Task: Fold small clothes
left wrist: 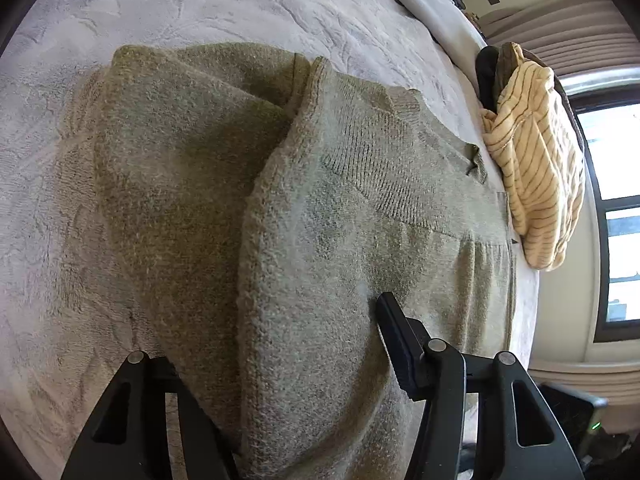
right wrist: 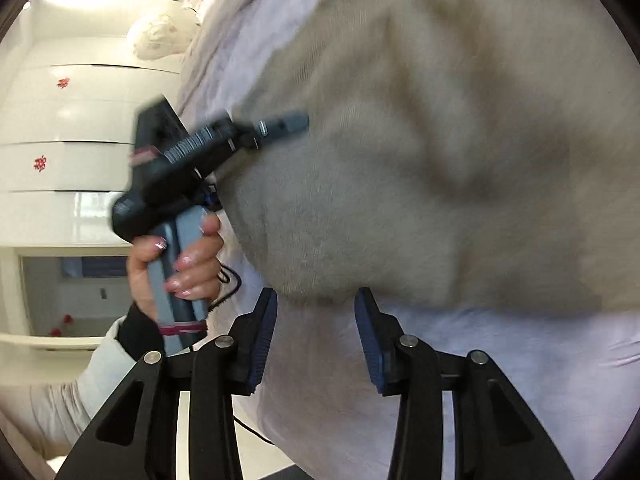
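Note:
An olive-green knit sweater [left wrist: 320, 208] lies partly folded on a pale fleece blanket [left wrist: 200, 4]. In the left wrist view a fold of it drapes over my left gripper [left wrist: 304, 344]; only the right finger [left wrist: 394, 332] shows, the left one is hidden under the knit. In the right wrist view my right gripper [right wrist: 316, 320] is open and empty, its blue pads [right wrist: 370, 332] just below the sweater's [right wrist: 440, 140] lower edge. The left gripper also shows in the right wrist view [right wrist: 296, 122], its tip at the sweater's left edge, held by a hand [right wrist: 188, 256].
A cream striped garment [left wrist: 536, 168] is piled with darker clothes at the blanket's far right edge. A window [left wrist: 616, 216] and curtains lie beyond. White cabinet fronts [right wrist: 68, 128] stand to the left in the right wrist view. The blanket [right wrist: 360, 420] runs under my right gripper.

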Demonstrator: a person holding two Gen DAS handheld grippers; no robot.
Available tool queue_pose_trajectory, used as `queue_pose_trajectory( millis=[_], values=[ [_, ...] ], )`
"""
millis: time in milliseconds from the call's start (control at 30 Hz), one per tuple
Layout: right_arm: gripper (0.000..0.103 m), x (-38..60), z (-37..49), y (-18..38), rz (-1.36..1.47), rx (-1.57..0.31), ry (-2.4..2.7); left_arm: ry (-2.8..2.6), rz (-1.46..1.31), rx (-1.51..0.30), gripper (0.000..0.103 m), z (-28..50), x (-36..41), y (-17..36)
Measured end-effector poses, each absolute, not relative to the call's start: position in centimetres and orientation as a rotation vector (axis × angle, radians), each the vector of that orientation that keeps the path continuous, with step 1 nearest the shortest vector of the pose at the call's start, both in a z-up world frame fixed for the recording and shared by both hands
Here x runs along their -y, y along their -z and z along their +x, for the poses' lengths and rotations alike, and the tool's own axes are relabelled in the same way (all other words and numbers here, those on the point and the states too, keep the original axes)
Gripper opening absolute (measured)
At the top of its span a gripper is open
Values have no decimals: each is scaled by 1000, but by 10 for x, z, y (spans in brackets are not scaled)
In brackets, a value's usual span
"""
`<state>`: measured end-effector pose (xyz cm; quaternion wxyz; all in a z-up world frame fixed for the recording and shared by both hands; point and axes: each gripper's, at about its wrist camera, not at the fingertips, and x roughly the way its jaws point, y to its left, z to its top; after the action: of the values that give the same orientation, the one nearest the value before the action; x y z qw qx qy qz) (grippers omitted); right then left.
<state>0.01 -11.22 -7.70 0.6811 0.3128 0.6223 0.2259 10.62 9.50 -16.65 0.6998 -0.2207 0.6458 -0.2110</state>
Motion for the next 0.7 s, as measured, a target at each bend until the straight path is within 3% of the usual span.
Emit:
queue_pose_trajectory(
  millis=[67,100,133,167,200,267,333,467,700],
  values=[
    [45,134,12,57,661,-1320,-458,463,-488,-1444,61,107,-91,167],
    [40,141,16,52,641,-1288,-426,459,-484,-1446,61,107,-91,167],
    [32,148,23,46,601,-1263,-371,455,-479,-1445,61,106,-91,167],
    [10,151,31,46,564,-1254,-325,450,-468,-1439,60,105,-90,165],
    [6,152,39,46,523,-1251,-282,444,-451,-1433,57,104,-91,164],
    [6,153,54,55,457,-1237,-231,429,-419,-1408,33,103,-91,161],
    [6,151,63,70,396,-1259,-211,437,-444,-1391,27,102,-91,157],
    [6,151,67,108,339,-1335,-200,454,-408,-1331,25,100,-84,138],
    [5,164,62,105,402,-1302,-264,569,-390,-1223,25,103,-40,76]
  ],
)
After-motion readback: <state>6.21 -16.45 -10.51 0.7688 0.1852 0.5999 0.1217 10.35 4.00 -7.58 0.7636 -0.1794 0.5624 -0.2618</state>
